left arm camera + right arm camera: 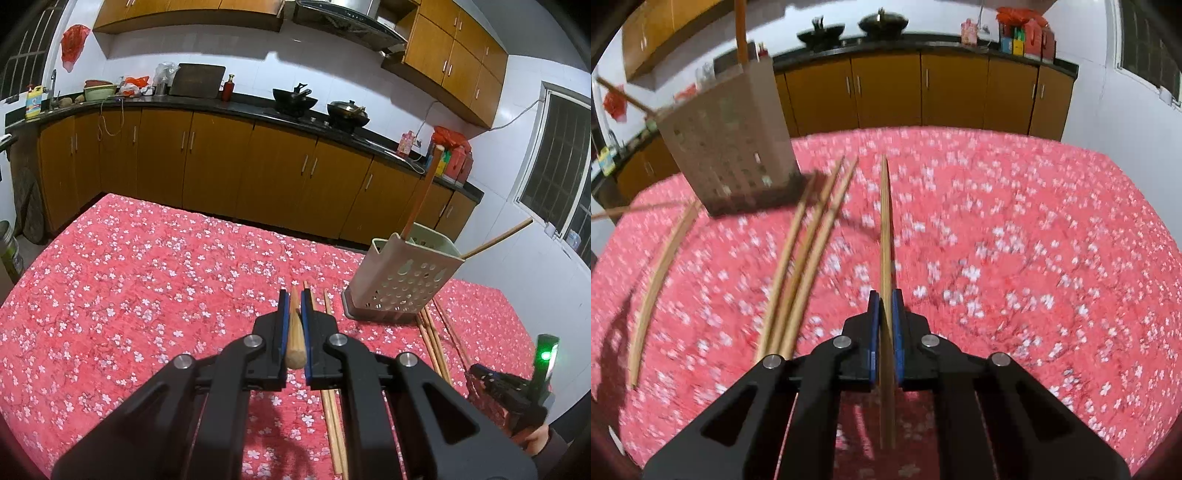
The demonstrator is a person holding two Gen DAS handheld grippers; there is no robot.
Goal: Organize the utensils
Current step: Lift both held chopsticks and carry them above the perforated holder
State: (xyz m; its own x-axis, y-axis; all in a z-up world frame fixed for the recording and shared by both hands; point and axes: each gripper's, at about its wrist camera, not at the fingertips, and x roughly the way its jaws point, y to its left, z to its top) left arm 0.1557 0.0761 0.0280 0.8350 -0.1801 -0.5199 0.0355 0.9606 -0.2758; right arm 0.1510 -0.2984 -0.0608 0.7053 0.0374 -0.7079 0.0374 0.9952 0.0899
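Observation:
My left gripper is shut on a pale wooden chopstick, whose butt end points back at the camera. A beige perforated utensil holder stands to its right on the red floral tablecloth, with two chopsticks leaning out of it. Loose chopsticks lie beside the holder. In the blurred right wrist view, my right gripper is shut on a long chopstick that runs forward over the cloth. The holder stands to the upper left there, several loose chopsticks lying in between.
Brown kitchen cabinets with a dark countertop run behind the table, bearing woks, bottles and bags. A window is on the right wall. The other gripper, with a green light and a hand under it, shows at the lower right of the left wrist view.

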